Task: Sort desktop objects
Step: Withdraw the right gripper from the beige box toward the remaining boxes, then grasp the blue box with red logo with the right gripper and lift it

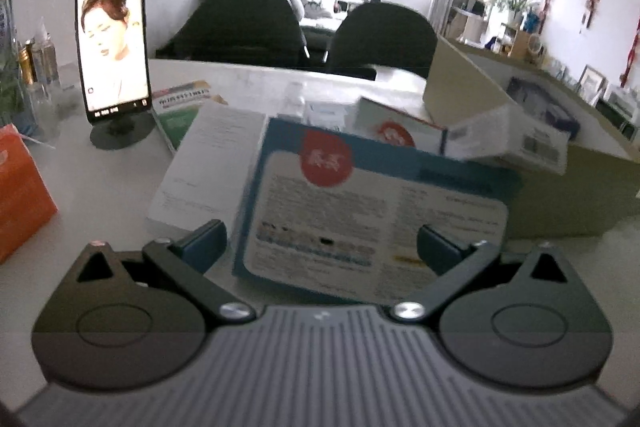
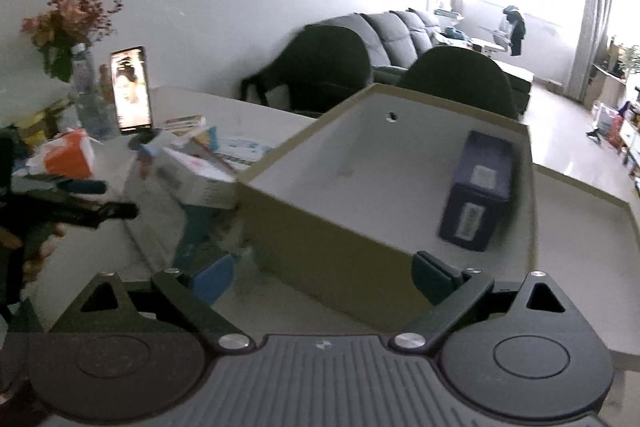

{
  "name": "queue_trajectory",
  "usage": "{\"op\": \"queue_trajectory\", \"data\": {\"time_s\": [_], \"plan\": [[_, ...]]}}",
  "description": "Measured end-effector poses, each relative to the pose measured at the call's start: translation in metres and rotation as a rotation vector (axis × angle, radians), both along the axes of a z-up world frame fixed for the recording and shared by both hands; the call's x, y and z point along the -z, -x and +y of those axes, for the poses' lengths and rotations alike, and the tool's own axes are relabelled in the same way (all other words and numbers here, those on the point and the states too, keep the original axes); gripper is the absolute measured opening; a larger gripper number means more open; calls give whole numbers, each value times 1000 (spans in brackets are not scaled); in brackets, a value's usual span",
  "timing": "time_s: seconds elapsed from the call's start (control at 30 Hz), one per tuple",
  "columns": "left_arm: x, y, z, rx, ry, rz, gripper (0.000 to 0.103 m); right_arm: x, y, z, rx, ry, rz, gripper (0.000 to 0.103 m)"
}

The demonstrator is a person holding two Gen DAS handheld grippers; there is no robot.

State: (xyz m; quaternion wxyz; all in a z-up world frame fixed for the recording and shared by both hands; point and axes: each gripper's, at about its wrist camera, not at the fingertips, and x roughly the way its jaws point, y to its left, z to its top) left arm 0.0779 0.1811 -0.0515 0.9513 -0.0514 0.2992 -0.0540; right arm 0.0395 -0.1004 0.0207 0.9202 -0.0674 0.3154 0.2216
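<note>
In the left wrist view my left gripper (image 1: 320, 245) stands wide open low over a flat blue-edged box (image 1: 360, 195) with a red disc on it; the pads do not press on it. A white box (image 1: 208, 167) lies left of it, and smaller white boxes (image 1: 508, 139) pile up behind, against the khaki cardboard box (image 1: 568, 195). In the right wrist view my right gripper (image 2: 324, 277) is open over the near wall of that cardboard box (image 2: 340, 227), with nothing gripped. A dark purple box (image 2: 476, 187) lies inside it. The left gripper's fingers (image 2: 86, 187) show at the left edge.
A phone on a stand (image 1: 114, 39) plays a video at the table's back left, beside bottles and a vase of flowers (image 2: 72, 27). An orange tissue box (image 1: 20, 187) sits at the left. A green box (image 1: 176, 115) lies by the phone. Two dark chairs (image 1: 380, 39) stand behind the table.
</note>
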Motion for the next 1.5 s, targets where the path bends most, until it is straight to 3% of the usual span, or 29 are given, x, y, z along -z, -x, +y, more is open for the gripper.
{"op": "queue_trajectory", "data": {"time_s": [0.2,0.4,0.5,0.6,0.87,1.07,1.33,1.5], "plan": [[0,0,2,66,-48,-67,103,10,11,19,-29,-77,-29,99],[3,-10,9,113,-40,-38,103,23,14,38,-71,-228,-11,98],[4,-14,14,124,-12,-39,103,36,12,54,-100,-258,29,93],[4,-17,17,141,7,-49,103,49,8,68,-117,-265,63,83],[8,-28,26,176,70,-62,103,69,-15,79,-79,-399,165,56],[10,-34,29,209,146,-61,103,78,-24,94,-54,-393,149,54],[16,-37,26,244,166,-51,103,88,-32,116,-50,-326,127,48],[17,-32,27,261,176,-60,103,89,-30,112,-41,-335,124,47]]}}
